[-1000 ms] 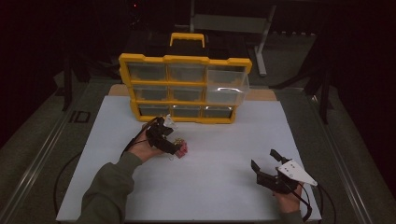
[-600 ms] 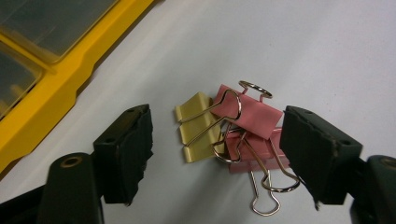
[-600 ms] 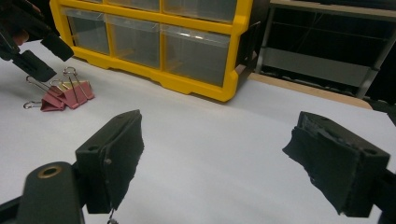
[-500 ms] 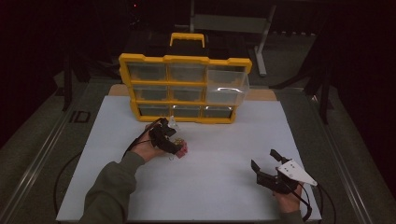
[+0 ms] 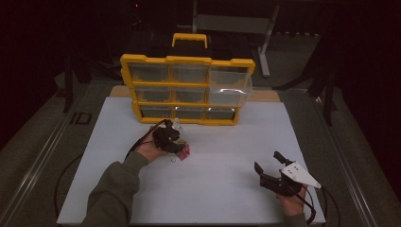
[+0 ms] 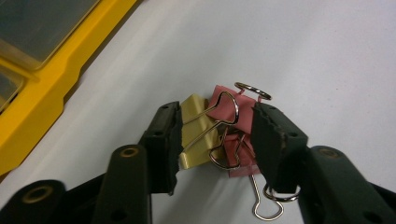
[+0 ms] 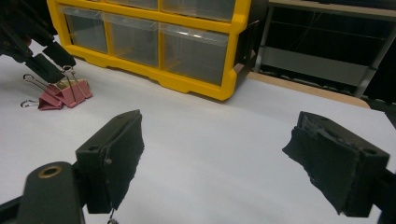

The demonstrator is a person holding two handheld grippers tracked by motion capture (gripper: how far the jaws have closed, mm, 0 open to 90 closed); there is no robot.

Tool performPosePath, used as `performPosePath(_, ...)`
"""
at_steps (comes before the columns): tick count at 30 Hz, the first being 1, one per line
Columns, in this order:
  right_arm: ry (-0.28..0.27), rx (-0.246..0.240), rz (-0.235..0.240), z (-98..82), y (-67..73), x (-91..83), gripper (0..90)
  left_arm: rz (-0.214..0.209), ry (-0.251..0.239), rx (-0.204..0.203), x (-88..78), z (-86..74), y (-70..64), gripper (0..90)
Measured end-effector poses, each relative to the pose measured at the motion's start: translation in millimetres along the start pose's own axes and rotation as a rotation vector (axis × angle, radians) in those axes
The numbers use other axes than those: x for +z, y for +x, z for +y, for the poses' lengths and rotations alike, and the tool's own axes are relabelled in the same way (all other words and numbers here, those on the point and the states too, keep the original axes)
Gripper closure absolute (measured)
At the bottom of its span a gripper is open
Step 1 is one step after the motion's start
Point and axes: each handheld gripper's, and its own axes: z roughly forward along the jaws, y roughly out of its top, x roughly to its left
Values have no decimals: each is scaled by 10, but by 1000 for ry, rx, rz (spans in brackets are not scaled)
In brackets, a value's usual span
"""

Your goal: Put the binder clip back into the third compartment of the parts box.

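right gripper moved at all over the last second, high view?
No. The right gripper sits at the same spot near the white mat's front right corner, jaws open and empty, equally far from the yellow drawer organizer.

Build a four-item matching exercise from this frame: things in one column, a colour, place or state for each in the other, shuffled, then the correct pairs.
Things:
1. drawer organizer
2. left gripper
3. right gripper
4. top-right drawer

Descriptions:
A. jaws wide apart over bare white board, nothing between them
B. clear, pulled partly out of its frame
C. yellow frame with a handle on top, at the far edge of the white board
D. jaws have just been closing around a cluster of pink and gold binder clips

Pairs: 1-C, 2-D, 3-A, 4-B
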Motion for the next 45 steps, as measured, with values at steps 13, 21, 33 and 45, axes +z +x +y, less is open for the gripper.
performPosePath(13,3,-4,-2,-2,0,5,161,-3,-8,24,54,36,-17,759)
performPosePath(21,4,-4,-1,-3,1,7,162,25,-30,2,20,42,9,803)
performPosePath(33,8,-8,-5,-5,1,11,162,85,-25,-29,56,20,81,834)
performPosePath(45,12,-6,-9,-6,-6,8,163,103,-5,-7,-11,-13,111,885)
